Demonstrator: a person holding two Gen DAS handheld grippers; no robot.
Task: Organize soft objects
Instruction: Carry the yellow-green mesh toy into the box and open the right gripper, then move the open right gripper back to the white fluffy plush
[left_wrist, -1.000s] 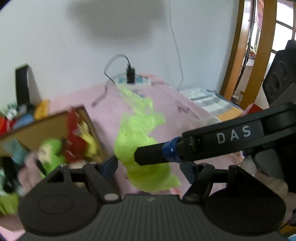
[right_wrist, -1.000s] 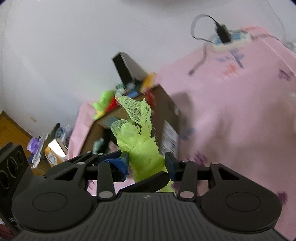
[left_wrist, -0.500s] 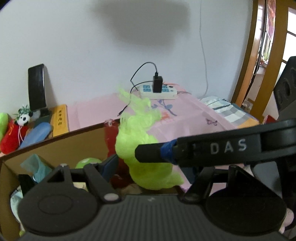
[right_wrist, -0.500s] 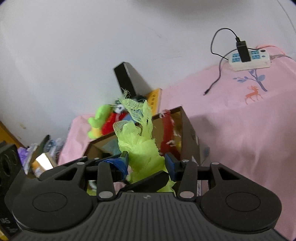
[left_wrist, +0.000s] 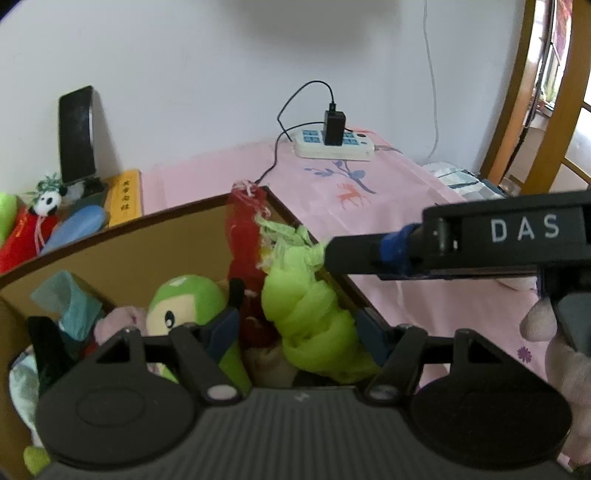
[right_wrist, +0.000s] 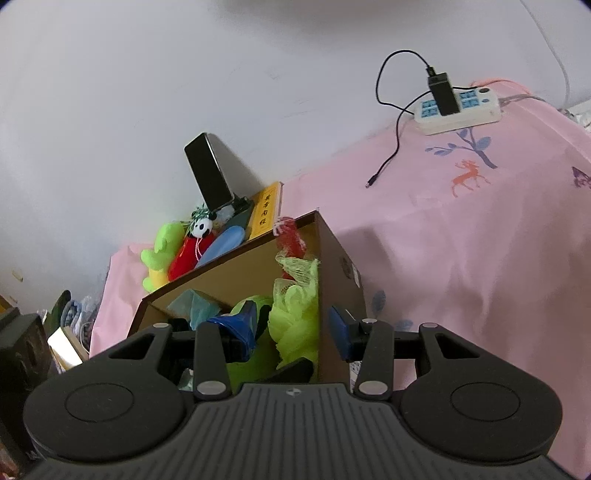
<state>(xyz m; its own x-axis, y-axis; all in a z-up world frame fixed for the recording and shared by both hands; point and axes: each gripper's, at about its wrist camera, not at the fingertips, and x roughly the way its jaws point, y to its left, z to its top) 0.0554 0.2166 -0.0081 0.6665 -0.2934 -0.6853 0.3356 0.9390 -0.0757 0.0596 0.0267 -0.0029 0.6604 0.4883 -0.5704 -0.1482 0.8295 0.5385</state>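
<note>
At the far left, by the wall, a panda toy (left_wrist: 47, 201) lies with a blue soft piece (left_wrist: 75, 228) and a yellow book (left_wrist: 125, 197) under a leaning dark phone (left_wrist: 77, 133). These are outside the cardboard box (left_wrist: 122, 254), which stands on the pink sheet (left_wrist: 369, 206) of a bed.

Inside the box, from left to right, I see a teal cloth (left_wrist: 68, 299), a green plush toy (left_wrist: 184, 299), a red mesh cloth (left_wrist: 243, 236) hanging at the far corner, and the lime green mesh cloth (left_wrist: 303, 314). The lime cloth sits in the right part of the box, pressed to the right wall, with its frayed top near the rim.

The left gripper (left_wrist: 295, 332) is spread wide around the lower part of the lime cloth; whether its blue pads touch the cloth I cannot tell. The right gripper (right_wrist: 291, 328) is also wide apart and grips nothing: one finger is inside the box and the other is outside the right wall, so it straddles the wall.

Risks, in my judgement: the loose mesh can catch on a finger when the grippers pull away, and the cloth would be dragged out again. The straddling gripper can also push or tip the light box. At far right, the power strip (left_wrist: 334, 144) and its cable are well apart.
</note>
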